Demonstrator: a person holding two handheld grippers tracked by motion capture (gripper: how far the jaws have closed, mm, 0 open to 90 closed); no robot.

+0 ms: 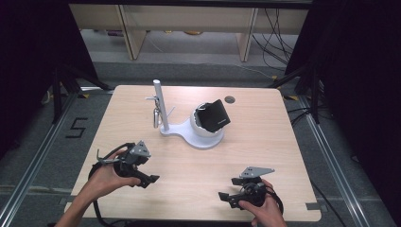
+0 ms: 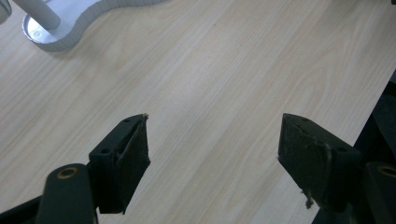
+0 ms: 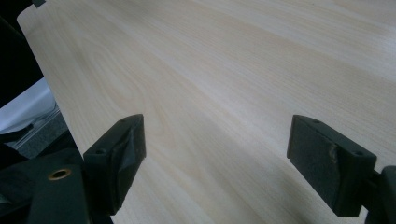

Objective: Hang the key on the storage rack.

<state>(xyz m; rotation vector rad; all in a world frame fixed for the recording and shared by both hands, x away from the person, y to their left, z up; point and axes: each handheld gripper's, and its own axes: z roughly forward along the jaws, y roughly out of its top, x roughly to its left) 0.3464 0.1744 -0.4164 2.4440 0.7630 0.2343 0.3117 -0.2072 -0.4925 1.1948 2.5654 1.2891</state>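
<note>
text: 5 | on: floor mat [image 1: 75, 127] | left of table [image 1: 265, 142]

Light-wood surface [image 1: 265, 142] on grey floor [image 1: 198, 71]. Black curtains [image 1: 28, 56] hang left and right of the surface. Beyond its far edge: pale furniture legs [image 1: 128, 33], loose black cables [image 1: 274, 38]. Left of it, a floor marking [image 1: 75, 127], probably "5". Metal rails [image 1: 28, 175] flank it.

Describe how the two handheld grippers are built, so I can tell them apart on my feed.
Both look alike. The left gripper and right gripper are black, each with a grey three-cornered plate on top and a black cable trailing from it. Each has two blocky black jaws with screw holes and worn, frayed pads, plus a brass-coloured ring at the jaw base. The forearms are bare, with no sleeves.
</note>
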